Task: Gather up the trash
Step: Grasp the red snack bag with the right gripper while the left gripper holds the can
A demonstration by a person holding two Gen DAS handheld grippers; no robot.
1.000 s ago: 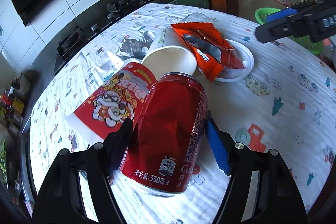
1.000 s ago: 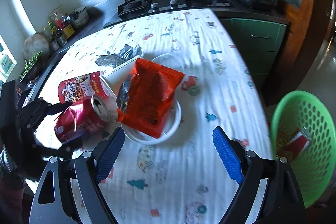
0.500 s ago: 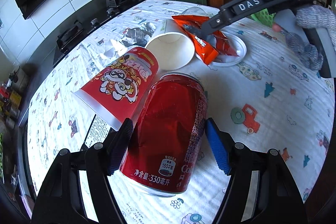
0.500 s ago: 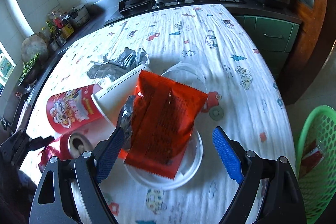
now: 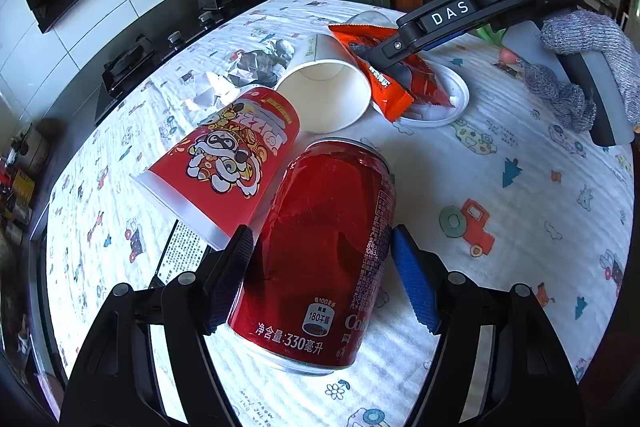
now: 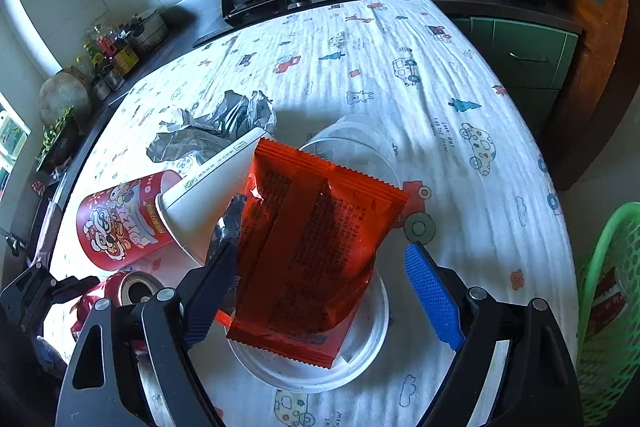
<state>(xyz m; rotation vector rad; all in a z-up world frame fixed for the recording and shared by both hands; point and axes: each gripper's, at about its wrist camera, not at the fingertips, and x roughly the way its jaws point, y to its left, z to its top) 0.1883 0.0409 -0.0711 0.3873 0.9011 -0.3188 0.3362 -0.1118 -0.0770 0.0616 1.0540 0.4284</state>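
Right gripper (image 6: pixel 320 291): now astride orange snack bag (image 6: pixel 316 243), jaws apart, grasp pending | Left gripper (image 5: pixel 320 275): clamped on red can (image 5: pixel 324 247).

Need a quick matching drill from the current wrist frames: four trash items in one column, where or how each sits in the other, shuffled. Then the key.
Things:
1. red soda can
2. orange snack wrapper
3. white paper cup
4. crumpled grey plastic

Places or states:
A. lying partly on the white plastic lid, between the right gripper fingers
B. on its side, open mouth facing the left camera
C. loose on the tablecloth behind the cups
D. dented, between the left gripper fingers

Pairs: 1-D, 2-A, 3-B, 4-C
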